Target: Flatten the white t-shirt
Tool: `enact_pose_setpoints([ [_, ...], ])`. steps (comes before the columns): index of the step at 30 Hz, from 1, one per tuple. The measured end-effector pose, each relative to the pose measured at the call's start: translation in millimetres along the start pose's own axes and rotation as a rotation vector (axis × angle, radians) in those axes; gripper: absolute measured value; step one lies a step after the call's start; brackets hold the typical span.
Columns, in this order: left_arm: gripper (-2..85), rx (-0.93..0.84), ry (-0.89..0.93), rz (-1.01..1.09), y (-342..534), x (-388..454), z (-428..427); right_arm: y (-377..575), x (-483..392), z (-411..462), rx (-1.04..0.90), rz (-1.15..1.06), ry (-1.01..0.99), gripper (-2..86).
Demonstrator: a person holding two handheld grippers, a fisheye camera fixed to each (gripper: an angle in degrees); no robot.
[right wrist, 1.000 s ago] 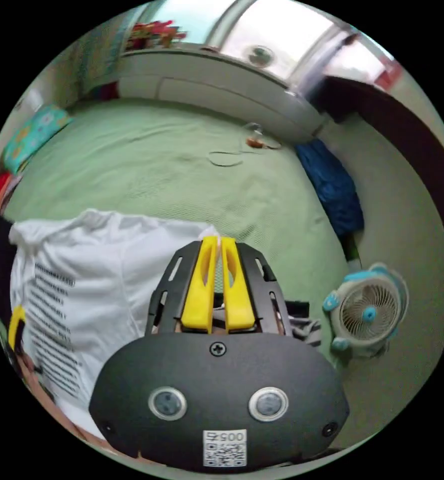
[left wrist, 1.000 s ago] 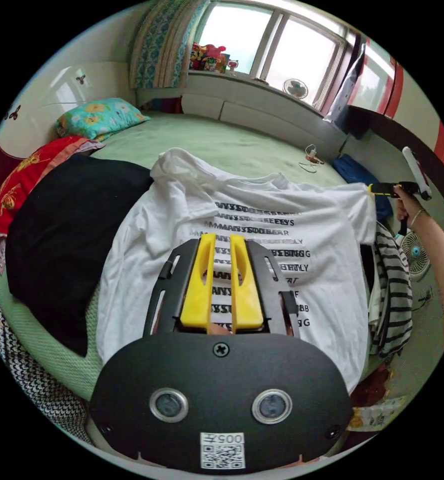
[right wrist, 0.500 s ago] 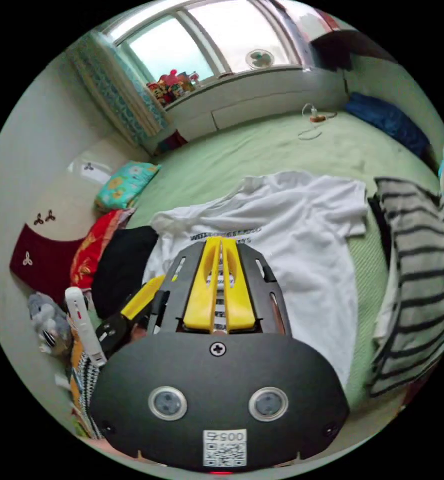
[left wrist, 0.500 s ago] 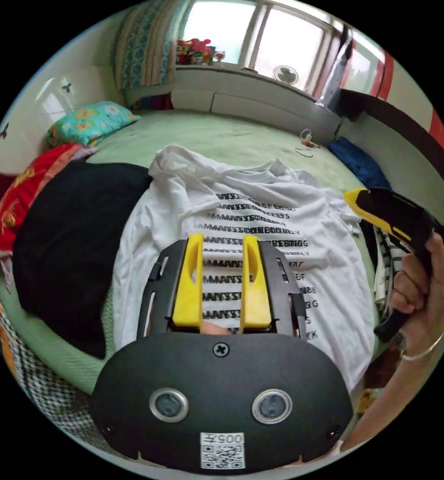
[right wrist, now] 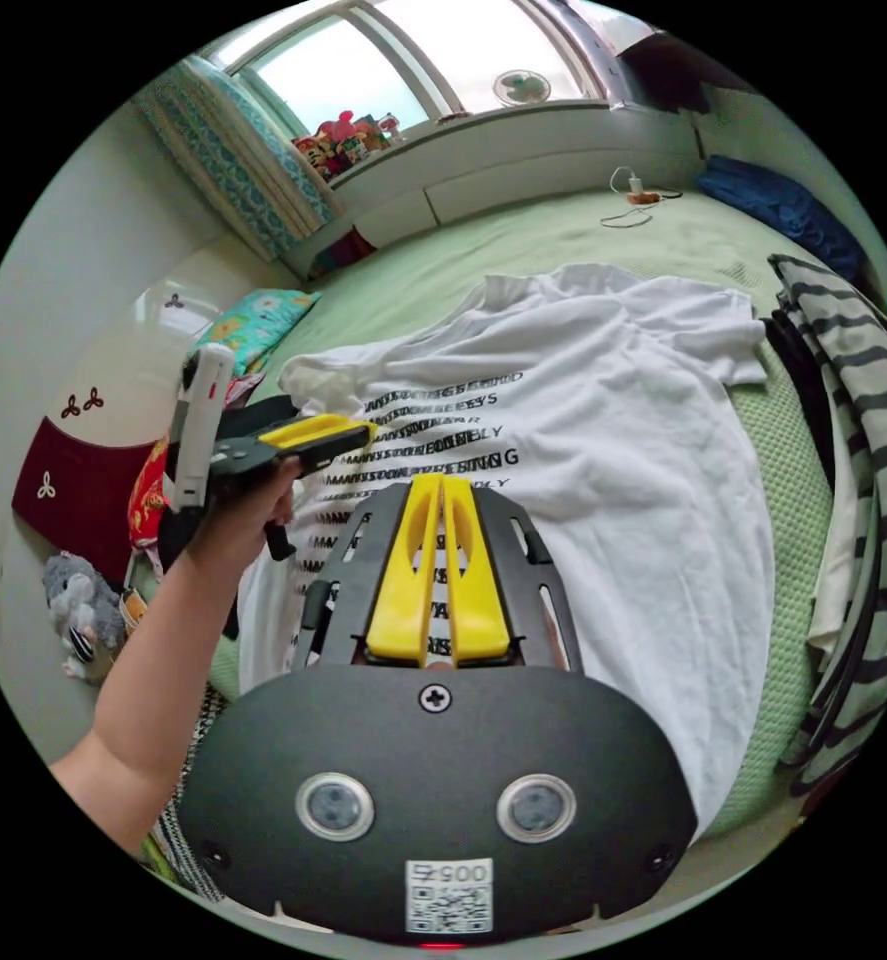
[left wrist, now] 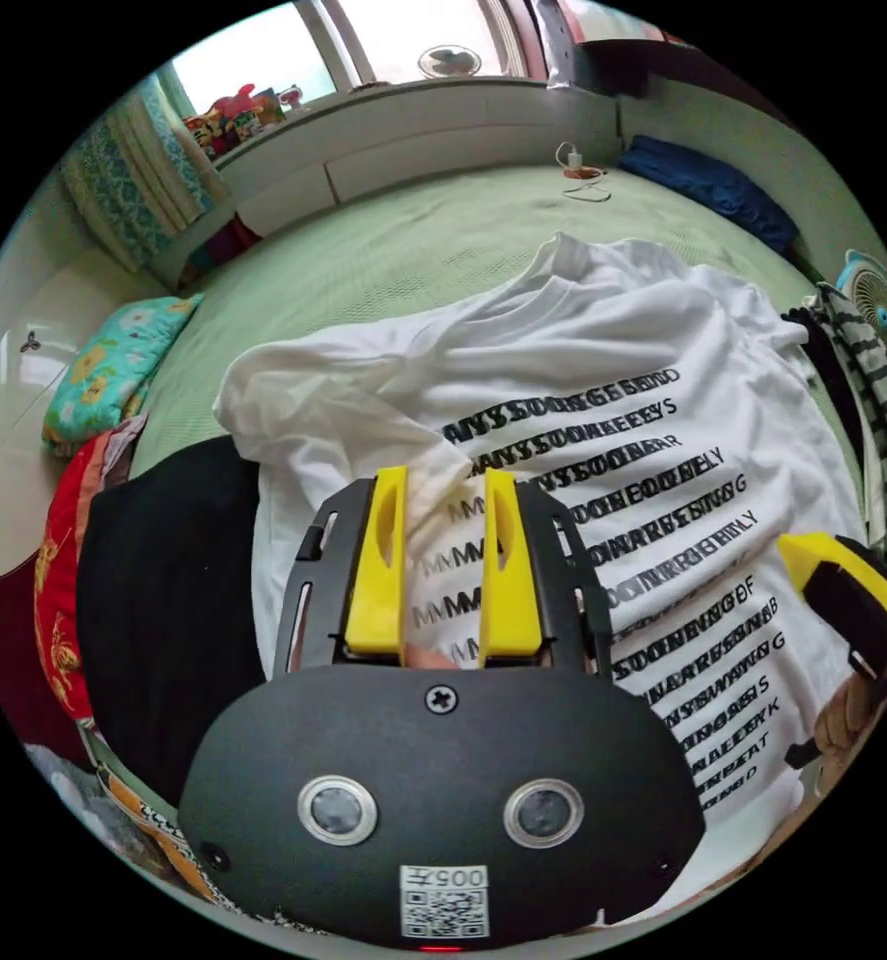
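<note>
The white t-shirt (left wrist: 603, 400) with black lettering lies front-up on the green bed; it also appears in the right gripper view (right wrist: 613, 420). Its right side lies fairly flat, while its left sleeve (left wrist: 313, 400) is bunched. My left gripper (left wrist: 445, 475) is open over the chest print beside that bunched sleeve, with cloth showing between the jaws. In the right gripper view a hand holds the left gripper (right wrist: 363, 432) over the shirt's left side. My right gripper (right wrist: 441, 485) is shut and empty above the lower print, and it also shows in the left gripper view (left wrist: 798, 550).
A black garment (left wrist: 173, 600) lies against the shirt's left side. A striped garment (right wrist: 863, 420) hangs off the bed on the right, near a small fan (left wrist: 878, 300). A blue cloth (left wrist: 713, 180), a cable (left wrist: 583, 180) and a floral pillow (left wrist: 113, 365) lie farther back.
The right gripper let go of the right sleeve and drew back over the shirt's lower part. The left gripper's jaws opened wider and moved toward the bunched left sleeve.
</note>
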State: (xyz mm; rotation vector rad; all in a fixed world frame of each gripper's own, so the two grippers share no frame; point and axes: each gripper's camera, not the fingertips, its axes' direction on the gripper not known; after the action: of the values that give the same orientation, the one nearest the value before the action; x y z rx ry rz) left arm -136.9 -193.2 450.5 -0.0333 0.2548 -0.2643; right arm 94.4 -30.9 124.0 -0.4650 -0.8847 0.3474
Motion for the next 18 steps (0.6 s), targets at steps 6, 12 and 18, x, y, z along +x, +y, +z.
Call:
enact_pose_setpoints([
  [6, 1.6, -0.041, 0.084, 0.033, -9, -31, -31, 13, 9, -6, -0.009, -0.002, -0.058, -1.0],
  [12, 0.4, 0.024, 0.041, -0.029, -16, -84, -79, 28, 18, -10, -0.023, 0.002, -0.053, -1.0],
  [18, 0.2, 0.022, -0.280, -0.164, -26, -168, -124, 46, 20, -10, -0.056, -0.004, -0.061, -1.0],
])
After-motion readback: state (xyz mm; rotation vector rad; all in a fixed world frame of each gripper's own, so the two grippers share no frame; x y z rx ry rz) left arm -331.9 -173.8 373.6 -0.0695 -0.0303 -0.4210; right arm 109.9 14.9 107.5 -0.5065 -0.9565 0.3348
